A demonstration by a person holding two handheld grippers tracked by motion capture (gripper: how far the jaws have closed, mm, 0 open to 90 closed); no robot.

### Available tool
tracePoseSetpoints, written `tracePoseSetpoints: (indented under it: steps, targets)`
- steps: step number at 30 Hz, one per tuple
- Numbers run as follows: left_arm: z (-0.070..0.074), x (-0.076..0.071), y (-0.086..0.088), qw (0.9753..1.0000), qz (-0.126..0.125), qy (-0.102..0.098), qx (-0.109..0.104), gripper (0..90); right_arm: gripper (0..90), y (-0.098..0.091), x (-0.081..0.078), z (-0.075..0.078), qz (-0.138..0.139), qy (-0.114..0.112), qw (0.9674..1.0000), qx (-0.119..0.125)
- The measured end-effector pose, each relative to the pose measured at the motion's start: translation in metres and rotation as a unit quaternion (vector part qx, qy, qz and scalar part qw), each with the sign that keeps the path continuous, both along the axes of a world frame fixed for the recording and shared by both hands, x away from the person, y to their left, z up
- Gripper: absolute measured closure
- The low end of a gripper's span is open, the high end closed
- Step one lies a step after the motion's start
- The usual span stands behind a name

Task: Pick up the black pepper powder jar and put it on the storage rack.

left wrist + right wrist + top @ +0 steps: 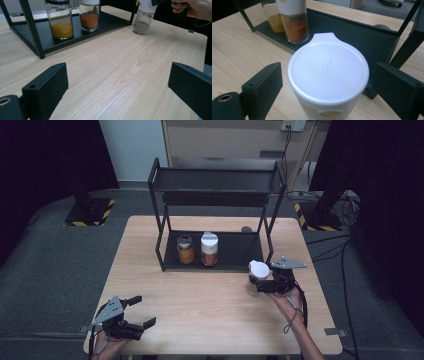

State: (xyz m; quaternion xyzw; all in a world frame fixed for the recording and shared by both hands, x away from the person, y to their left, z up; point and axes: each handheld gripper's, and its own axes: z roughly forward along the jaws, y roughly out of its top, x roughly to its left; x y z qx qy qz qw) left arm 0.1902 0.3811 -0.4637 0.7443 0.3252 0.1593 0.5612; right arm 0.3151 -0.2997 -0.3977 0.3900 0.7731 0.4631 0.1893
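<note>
A white-lidded spice jar (328, 75) of grey powder stands on the wooden table (200, 305), at four o'clock of the black rack (217, 215). Your right gripper (256, 281) straddles its lid, jaws apart, not pressing. Your left gripper (141, 310) rests at seven o'clock, jaws wide, holding nothing. Two orange-filled jars (197, 250) sit on the rack's lower shelf.

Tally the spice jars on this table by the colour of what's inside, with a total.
Yellow powder jar: 1
Orange-red powder jar: 1
Grey powder jar: 1
Total: 3
</note>
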Motion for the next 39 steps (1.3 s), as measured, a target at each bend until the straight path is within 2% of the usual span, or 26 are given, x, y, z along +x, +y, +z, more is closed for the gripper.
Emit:
tracePoseSetpoints:
  steps: [3,10,18,25,32,39]
  targets:
    - [0.0,0.0,0.0,1.0,0.0,0.0,0.0,1.9,12.7,0.003,0.003,-0.003,0.0,0.002,1.0,-0.002]
    - [0.0,0.0,0.0,1.0,0.0,-0.001,0.0,1.9,29.6,0.007,0.001,-0.011,0.002,-0.013,0.9999,-0.006]
    - [0.0,0.0,0.0,1.0,0.0,-0.001,0.0,2.0,30.4,0.012,-0.005,-0.012,-0.008,-0.024,0.9996,-0.015]
    - [0.0,0.0,0.0,1.0,0.0,-0.001,0.0,1.9,30.4,0.017,-0.006,-0.006,-0.004,-0.022,0.9996,-0.019]
    - [0.0,0.0,0.0,1.0,-0.001,-0.001,0.0,1.9,30.4,0.025,-0.004,0.007,-0.001,-0.026,0.9995,-0.02]
    - [0.0,0.0,0.0,1.0,-0.002,-0.001,0.0,2.0,30.4,0.036,0.007,0.023,0.001,-0.028,0.9993,-0.024]
